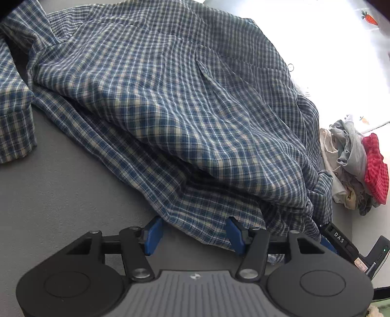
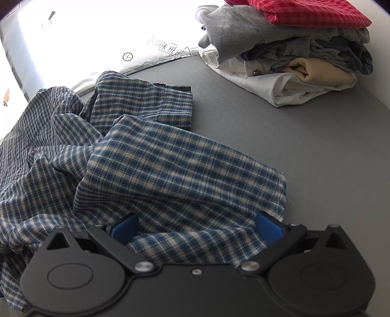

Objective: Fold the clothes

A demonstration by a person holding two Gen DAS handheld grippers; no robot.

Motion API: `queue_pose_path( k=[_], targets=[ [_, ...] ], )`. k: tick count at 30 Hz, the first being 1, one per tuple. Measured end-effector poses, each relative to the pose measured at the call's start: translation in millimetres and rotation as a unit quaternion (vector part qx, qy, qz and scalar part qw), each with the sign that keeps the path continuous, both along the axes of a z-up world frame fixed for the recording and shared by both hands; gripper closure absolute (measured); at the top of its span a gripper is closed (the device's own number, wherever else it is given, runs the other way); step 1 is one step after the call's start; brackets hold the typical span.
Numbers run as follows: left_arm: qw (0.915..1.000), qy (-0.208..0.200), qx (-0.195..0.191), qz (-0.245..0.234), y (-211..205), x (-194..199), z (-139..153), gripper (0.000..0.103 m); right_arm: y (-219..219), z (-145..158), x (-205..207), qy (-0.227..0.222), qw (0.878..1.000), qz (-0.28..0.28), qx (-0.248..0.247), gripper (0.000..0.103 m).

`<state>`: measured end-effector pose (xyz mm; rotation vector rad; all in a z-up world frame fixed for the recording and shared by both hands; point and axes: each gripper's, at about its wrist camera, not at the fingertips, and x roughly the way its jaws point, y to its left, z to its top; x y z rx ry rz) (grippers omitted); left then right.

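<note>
A blue and cream plaid shirt (image 1: 170, 97) lies spread and rumpled on the grey table (image 1: 61, 190). My left gripper (image 1: 193, 234) is open, its blue fingers either side of the shirt's near hem, which lies between them. In the right wrist view the same plaid shirt (image 2: 158, 165) is bunched, with a folded-over flap in front. My right gripper (image 2: 197, 229) is open wide, with shirt fabric lying loose between its blue fingers. The right gripper's body also shows in the left wrist view (image 1: 341, 241) at the shirt's right edge.
A stack of folded clothes (image 2: 292, 53), topped by a red checked piece (image 2: 304, 12), stands at the far right of the grey table (image 2: 316, 146); it also shows in the left wrist view (image 1: 355, 165). A white printed cloth (image 2: 97, 36) lies beyond the table edge.
</note>
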<state>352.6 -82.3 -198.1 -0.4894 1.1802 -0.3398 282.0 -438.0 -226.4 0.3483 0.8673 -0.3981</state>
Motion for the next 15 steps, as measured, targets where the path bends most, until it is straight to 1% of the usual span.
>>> queue_pose_path(
  k=[2,3,4,5,6,7,8,9,11,13,15],
  targets=[
    [0.9999,0.001,-0.01,0.009,0.9,0.7,-1.7,0.044,-4.8,2.0,-1.0,-0.003,1.0,-0.006,0.016,0.001],
    [0.9997,0.0,-0.018,0.015,2.2,-0.1,-2.3,0.05,-7.1,3.0,-1.6,-0.005,1.0,-0.009,0.024,0.002],
    [0.9993,0.006,-0.033,0.018,3.4,-0.3,-5.5,0.068,-8.9,4.9,-2.7,-0.006,1.0,-0.013,0.028,0.006],
    [0.9985,0.014,-0.05,0.019,4.4,-0.3,-9.5,0.088,-9.2,7.6,-4.3,-0.007,1.0,-0.016,0.019,0.021],
    [0.9973,0.022,-0.067,0.02,5.5,-0.3,-13.4,0.103,-9.2,9.3,-5.5,-0.008,1.0,-0.005,0.016,0.055],
    [0.9969,0.019,-0.072,0.024,6.5,-1.7,-14.6,0.103,-9.4,11.0,-6.7,-0.009,1.0,0.006,0.014,0.078],
    [0.9974,0.013,-0.065,0.026,7.5,-3.0,-12.1,0.103,-11.5,11.7,-8.8,-0.01,0.999,0.009,0.029,0.102],
    [0.9977,0.007,-0.062,0.028,8.8,-4.1,-8.6,0.103,-14.2,13.2,-13.6,-0.02,0.999,0.004,0.048,0.102],
    [0.9967,-0.024,-0.066,0.041,18.3,-10.4,7.1,0.103,-15.7,18.0,-25.0,-0.039,0.997,-0.003,0.065,0.103],
    [0.9949,-0.053,-0.064,0.057,29.9,-16.0,23.8,0.103,-17.9,29.8,-37.7,-0.052,0.997,-0.015,0.057,0.103],
    [0.9918,-0.083,-0.06,0.077,47.6,-21.1,45.5,0.103,-24.9,43.4,-50.6,-0.075,0.994,-0.036,0.064,0.103]
  ],
)
